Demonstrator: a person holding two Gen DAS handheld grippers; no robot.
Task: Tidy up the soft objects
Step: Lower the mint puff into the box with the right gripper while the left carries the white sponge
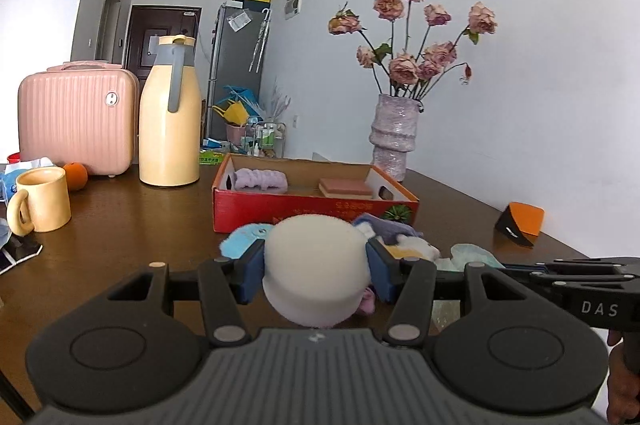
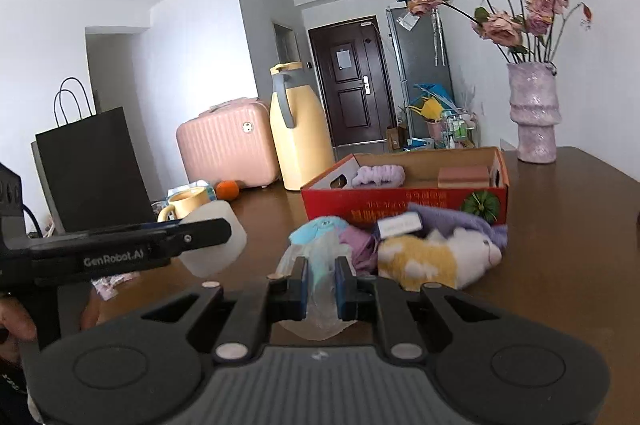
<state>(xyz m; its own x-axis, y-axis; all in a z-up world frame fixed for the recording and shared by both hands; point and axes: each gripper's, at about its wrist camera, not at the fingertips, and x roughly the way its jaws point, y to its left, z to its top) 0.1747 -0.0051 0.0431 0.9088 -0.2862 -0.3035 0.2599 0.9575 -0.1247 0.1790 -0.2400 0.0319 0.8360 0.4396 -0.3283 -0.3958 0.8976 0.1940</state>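
Above the wooden table (image 1: 120, 225), the left gripper (image 1: 316, 265) clamps a white sponge (image 1: 316, 265); the right gripper (image 2: 322, 285) pinches a thin clear bag (image 2: 320, 289), near the red box (image 2: 404, 201) and pile of soft toys (image 2: 432, 257).

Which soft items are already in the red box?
Two: the lilac scrunchie at the red box's left end and the pink sponge block at its right. The others lie outside or sit in a claw.

Dark brown wooden table (image 1: 132, 237), red cardboard box (image 1: 304, 211) near the middle, heap of soft toys and cloths (image 2: 400, 245) just before it, yellow jug (image 1: 170, 113), pink case (image 1: 76, 117), orange (image 1: 75, 176), yellow mug (image 1: 40, 201), purple vase (image 1: 394, 137), black paper bag (image 2: 92, 169).
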